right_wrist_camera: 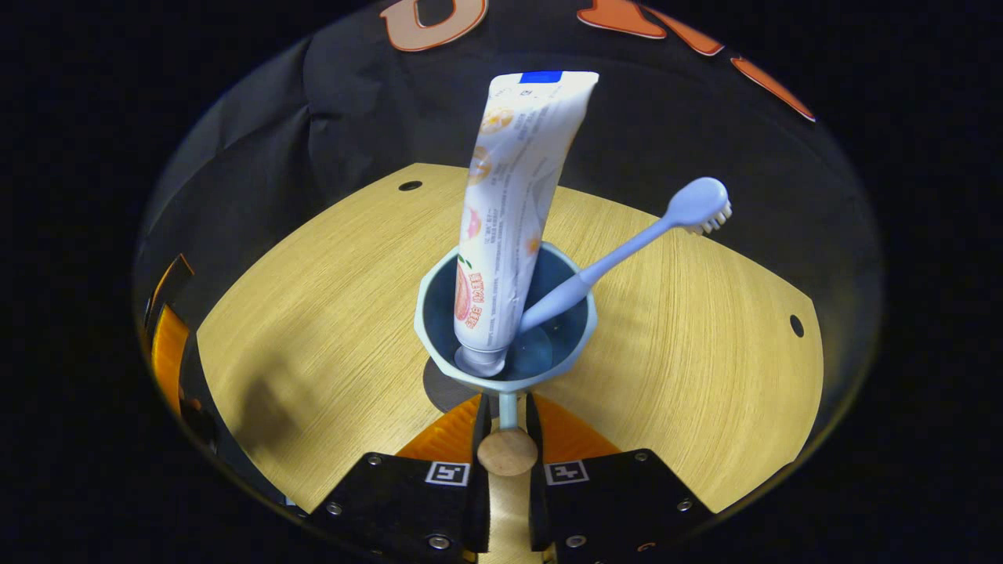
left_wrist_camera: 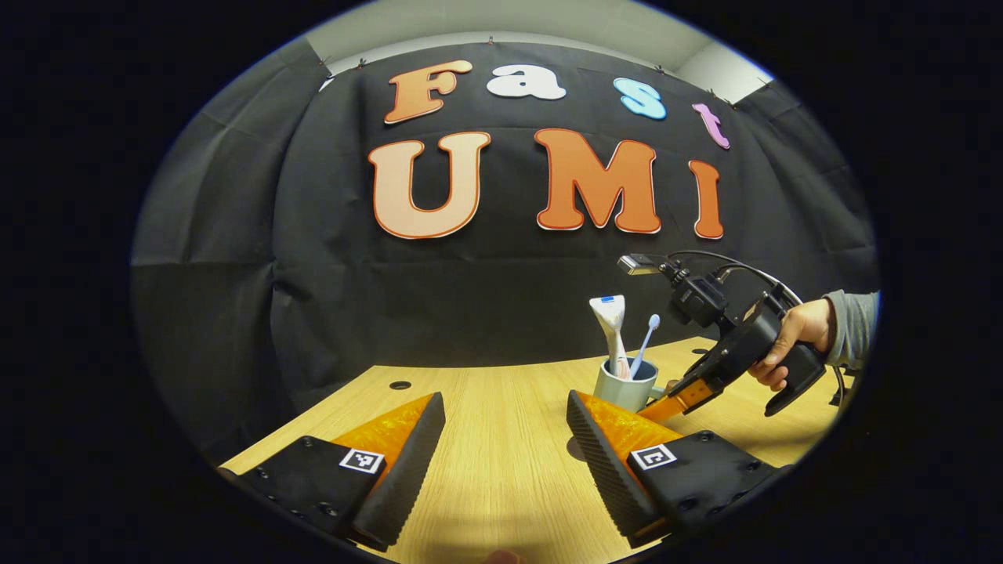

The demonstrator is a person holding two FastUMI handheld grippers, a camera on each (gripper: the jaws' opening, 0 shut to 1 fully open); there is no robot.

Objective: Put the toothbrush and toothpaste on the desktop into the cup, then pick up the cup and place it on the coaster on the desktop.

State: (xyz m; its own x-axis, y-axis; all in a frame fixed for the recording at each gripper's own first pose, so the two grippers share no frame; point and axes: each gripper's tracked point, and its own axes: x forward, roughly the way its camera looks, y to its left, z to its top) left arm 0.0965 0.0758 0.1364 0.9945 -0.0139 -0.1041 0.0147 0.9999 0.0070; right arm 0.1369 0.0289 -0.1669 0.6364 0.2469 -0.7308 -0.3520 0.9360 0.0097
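A blue-grey cup [right_wrist_camera: 429, 329] stands upright at the middle of the wooden table, with a white toothpaste tube [right_wrist_camera: 513, 196] and a pale blue toothbrush [right_wrist_camera: 627, 251] leaning inside it. My right gripper [right_wrist_camera: 508, 407] is shut on the cup's thin handle, just above its wooden knob [right_wrist_camera: 508, 452]. A dark round coaster [right_wrist_camera: 443, 389] peeks out under the cup's near left edge; I cannot tell whether the cup rests on it. In the left gripper view the cup [left_wrist_camera: 624, 388] sits right of centre, with the right gripper [left_wrist_camera: 666, 406] at its side. My left gripper [left_wrist_camera: 505, 411] is open over bare table.
A hand in a grey sleeve [left_wrist_camera: 791, 333] holds the right gripper. The wooden table [left_wrist_camera: 501, 470] has small round holes [left_wrist_camera: 400, 385] near its far edge. Black cloth closes the back. The left gripper's finger [right_wrist_camera: 168, 337] shows at the far left of the right gripper view.
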